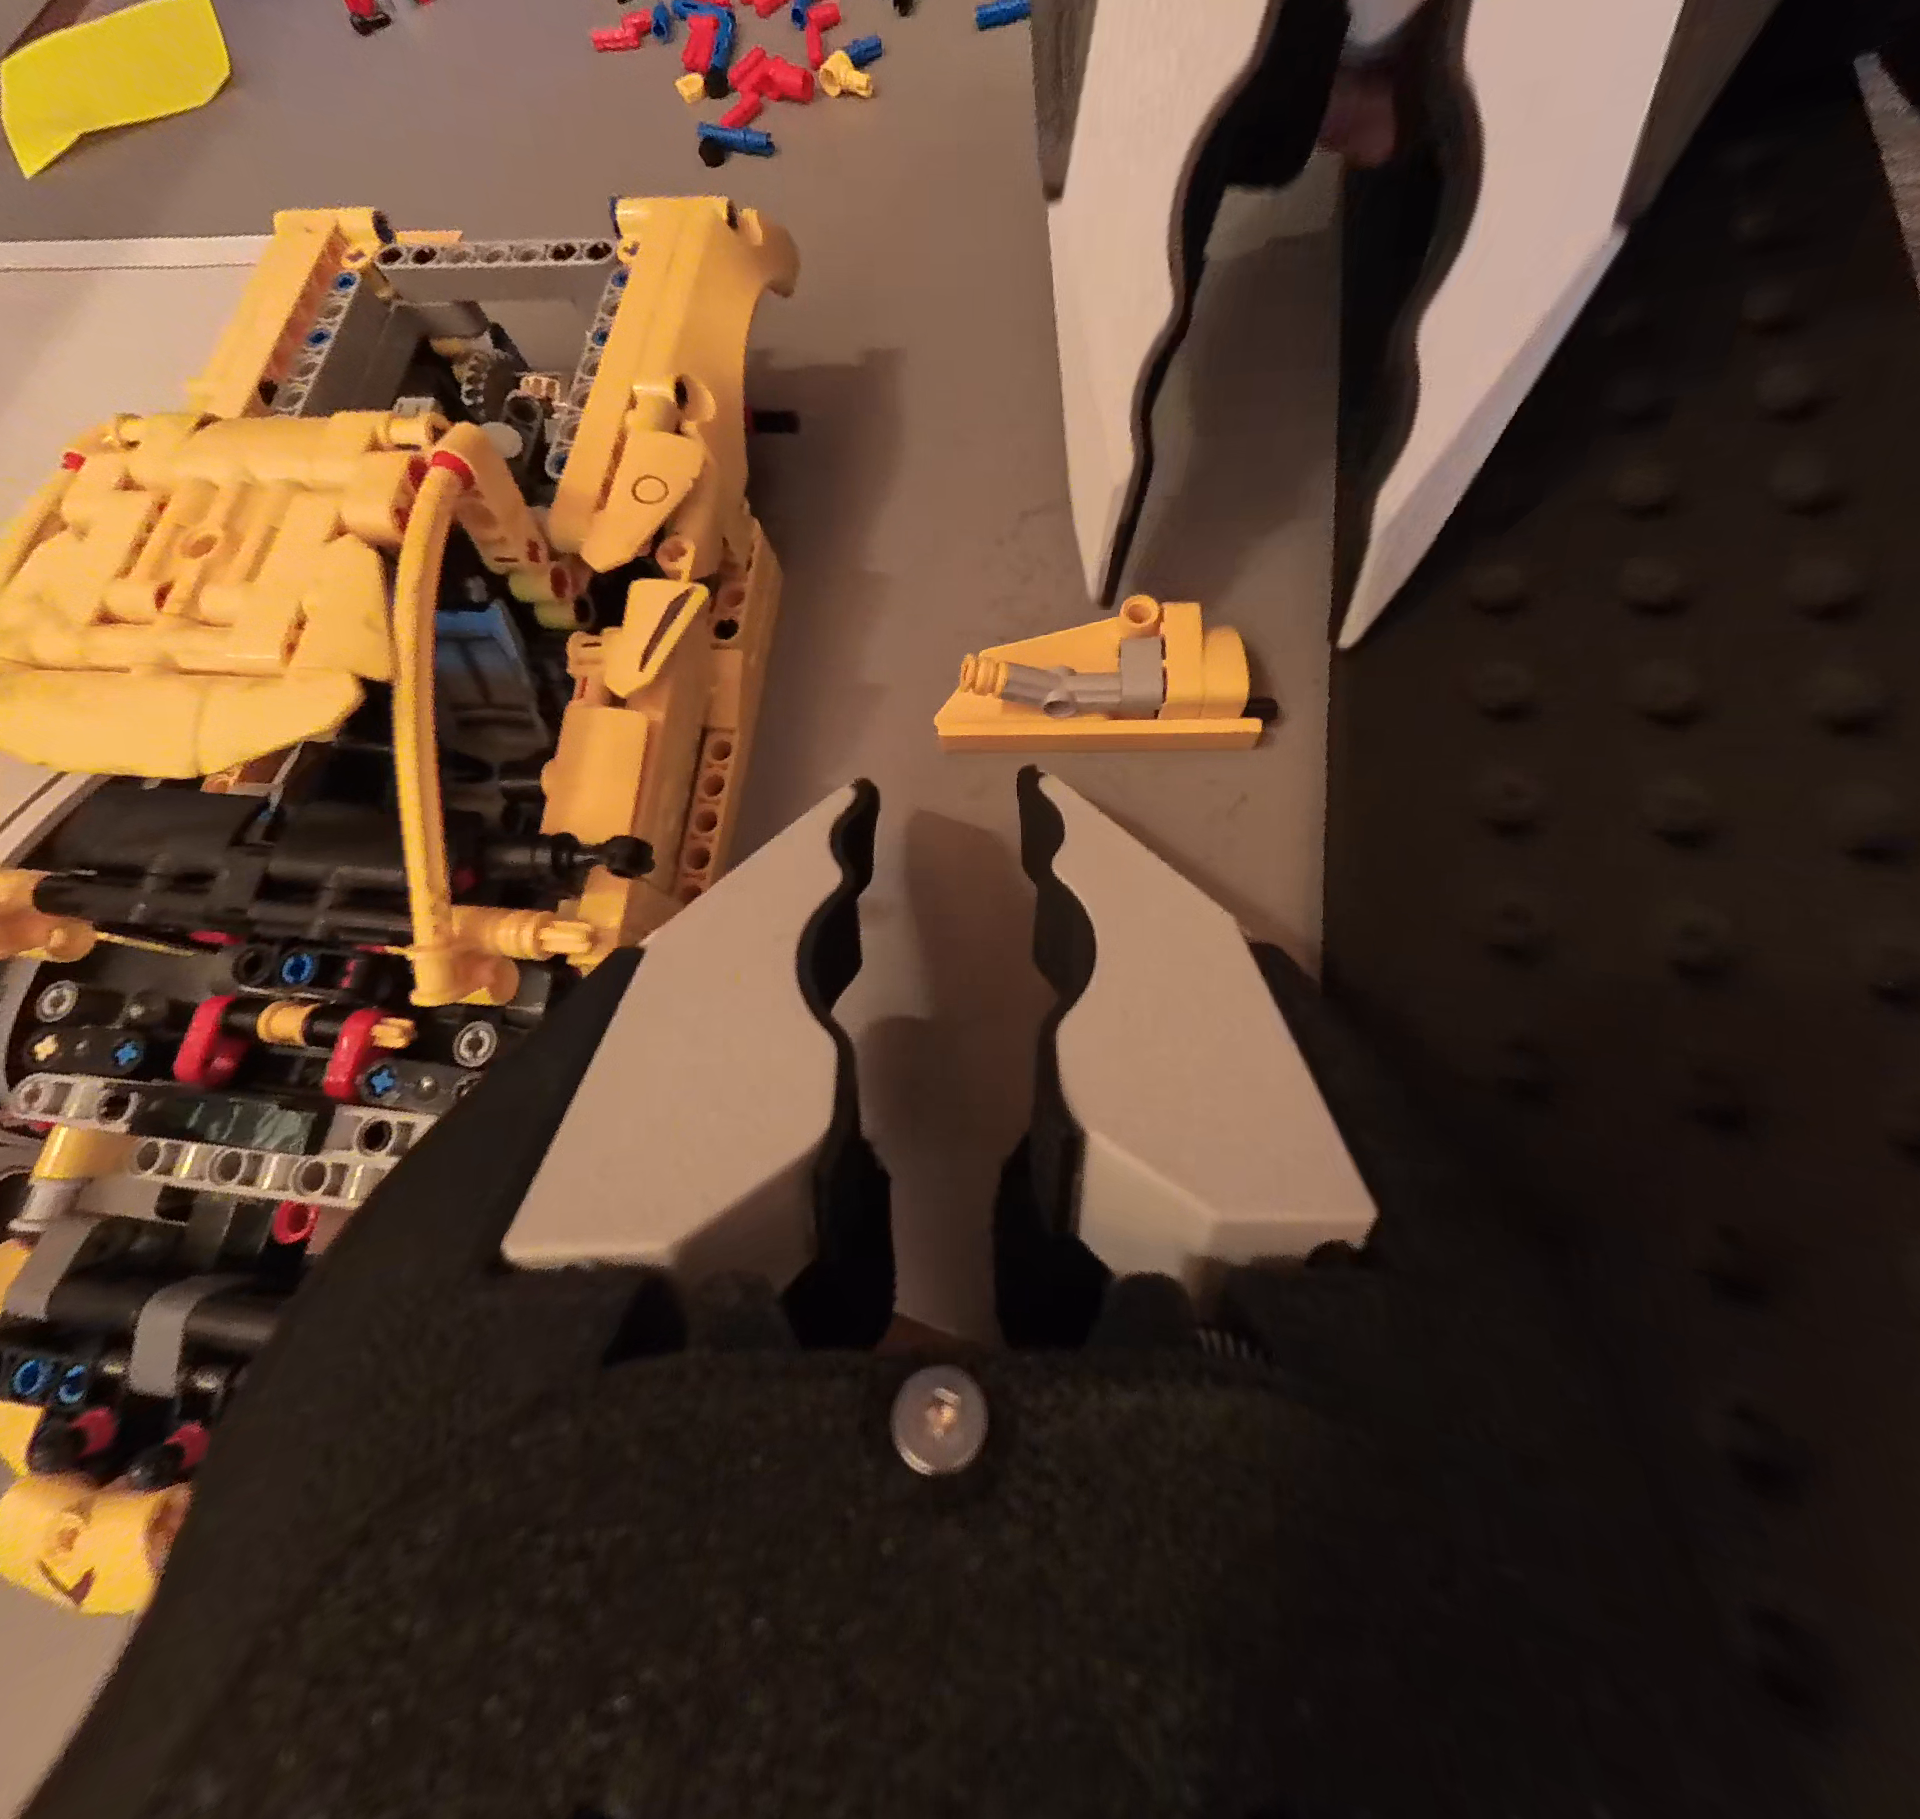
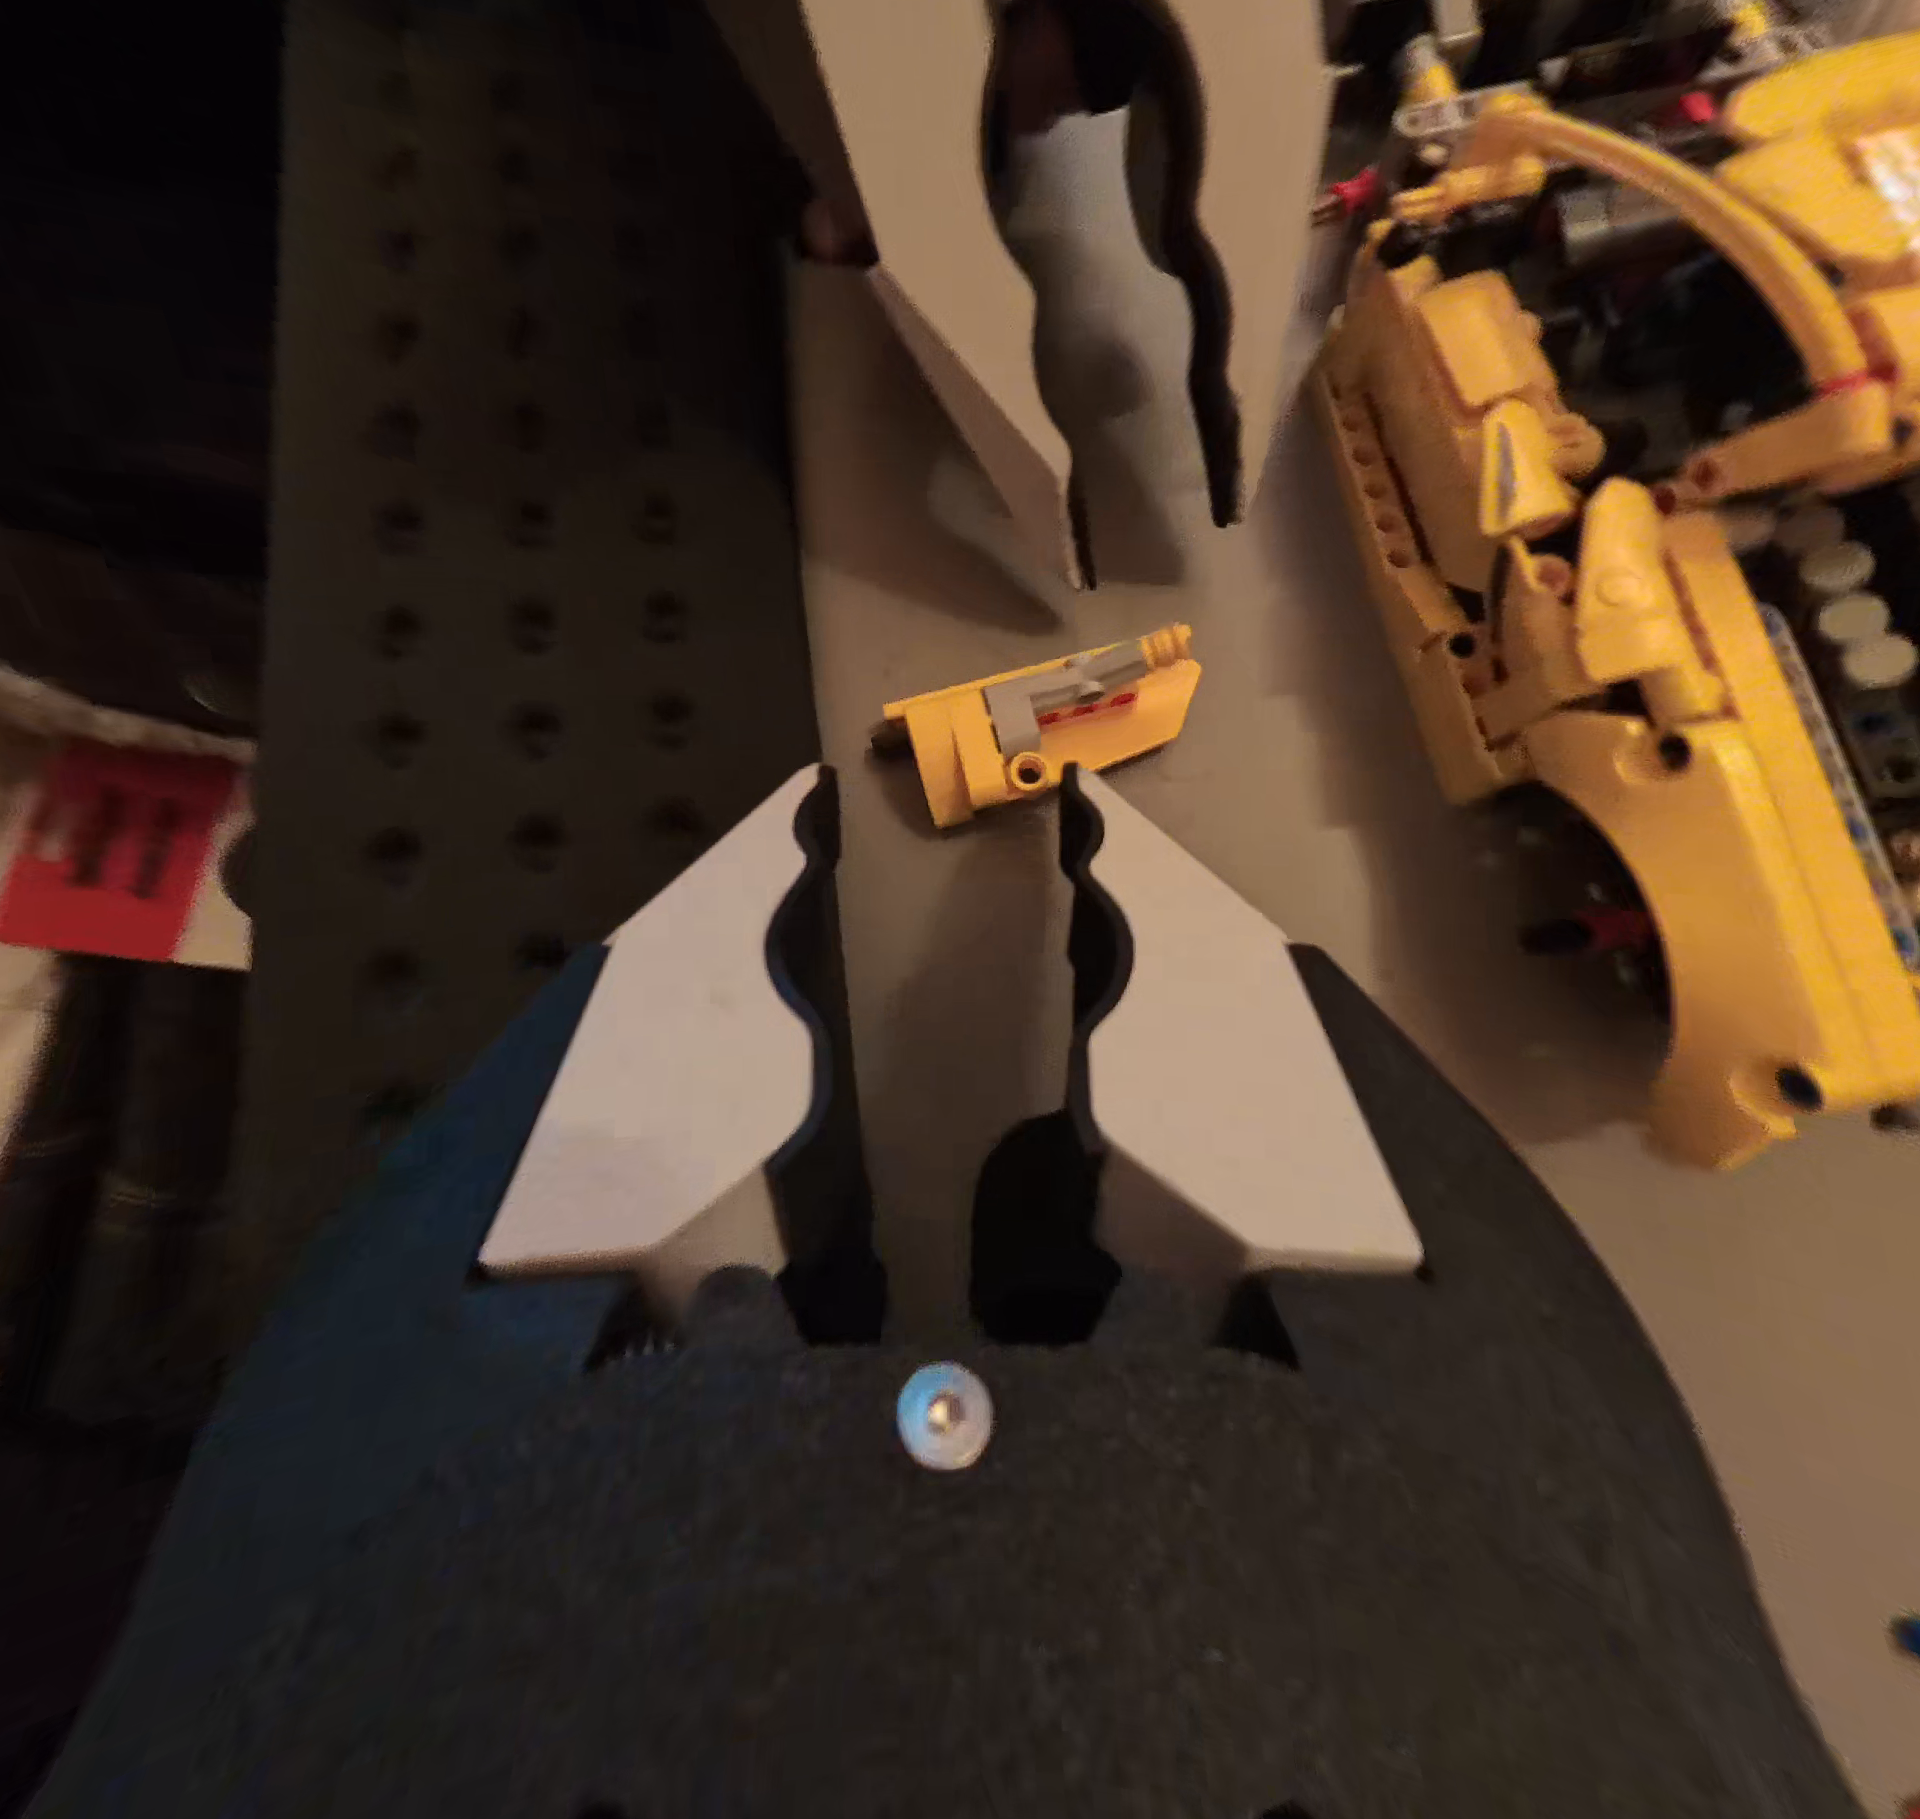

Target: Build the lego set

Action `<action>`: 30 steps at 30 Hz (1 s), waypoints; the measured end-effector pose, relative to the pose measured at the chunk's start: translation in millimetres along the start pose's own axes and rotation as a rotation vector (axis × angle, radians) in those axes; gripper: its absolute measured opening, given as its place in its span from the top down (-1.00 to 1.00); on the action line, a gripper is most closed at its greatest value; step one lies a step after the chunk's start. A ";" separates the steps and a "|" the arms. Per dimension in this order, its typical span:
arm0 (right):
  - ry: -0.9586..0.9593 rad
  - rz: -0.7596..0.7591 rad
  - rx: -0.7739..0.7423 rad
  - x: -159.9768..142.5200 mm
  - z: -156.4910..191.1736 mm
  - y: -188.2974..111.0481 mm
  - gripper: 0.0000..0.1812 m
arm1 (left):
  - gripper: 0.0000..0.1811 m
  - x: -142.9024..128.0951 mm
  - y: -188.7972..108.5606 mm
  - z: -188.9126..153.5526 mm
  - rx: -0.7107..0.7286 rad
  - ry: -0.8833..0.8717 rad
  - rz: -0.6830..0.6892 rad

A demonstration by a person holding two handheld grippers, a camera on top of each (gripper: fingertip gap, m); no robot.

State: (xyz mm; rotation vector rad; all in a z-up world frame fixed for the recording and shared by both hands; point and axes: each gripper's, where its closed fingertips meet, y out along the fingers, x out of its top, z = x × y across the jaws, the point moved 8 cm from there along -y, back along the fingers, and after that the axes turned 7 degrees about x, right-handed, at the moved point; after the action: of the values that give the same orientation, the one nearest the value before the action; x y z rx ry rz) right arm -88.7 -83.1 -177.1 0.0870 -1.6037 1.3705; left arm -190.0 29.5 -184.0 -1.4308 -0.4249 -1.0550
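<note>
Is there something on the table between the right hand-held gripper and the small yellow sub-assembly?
Nothing visible. The small yellow sub-assembly lies alone on bare table, just ahead of the open right hand-held gripper. The left hand-held gripper points at it from the opposite side.

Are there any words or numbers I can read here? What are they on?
Red card, at the left edge of the right wrist view: dark marks, too blurred to read.
Yellow paper: no writing shows.
Lego car: no words or numbers show.
Small yellow piece: no words or numbers show.
So nothing here can be read.
</note>
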 end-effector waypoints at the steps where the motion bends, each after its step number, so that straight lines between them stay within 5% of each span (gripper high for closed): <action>1: -0.037 0.015 -0.015 0.7 -0.3 2.7 0.54 | 0.69 0.6 -0.1 -0.9 -0.009 -0.003 -0.005; 7: -0.105 -0.042 -0.032 3.6 -5.5 15.1 0.72 | 0.70 1.9 -1.4 -1.2 -0.009 -0.002 -0.015; 10: 0.099 -0.057 -0.011 7.9 -16.8 11.5 0.73 | 0.70 4.7 -7.0 4.2 -0.017 -0.060 -0.051; 19: 0.686 -0.561 0.342 15.1 -37.3 -15.4 0.74 | 0.69 23.0 -42.1 31.3 -0.075 -0.309 -0.305; 26: 0.755 -0.598 0.385 10.0 -42.3 -17.3 0.74 | 0.69 25.4 -33.4 10.7 -0.088 -0.176 -0.282; 30: 0.775 -0.603 0.382 7.8 -44.6 -17.8 0.74 | 0.64 29.6 -27.0 0.1 0.065 -0.035 -0.276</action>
State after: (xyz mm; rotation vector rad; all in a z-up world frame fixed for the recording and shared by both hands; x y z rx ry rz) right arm -54.7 -50.6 -164.5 0.2169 -0.5862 1.0210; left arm -196.0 24.9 -144.7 -1.3592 -0.6909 -1.2256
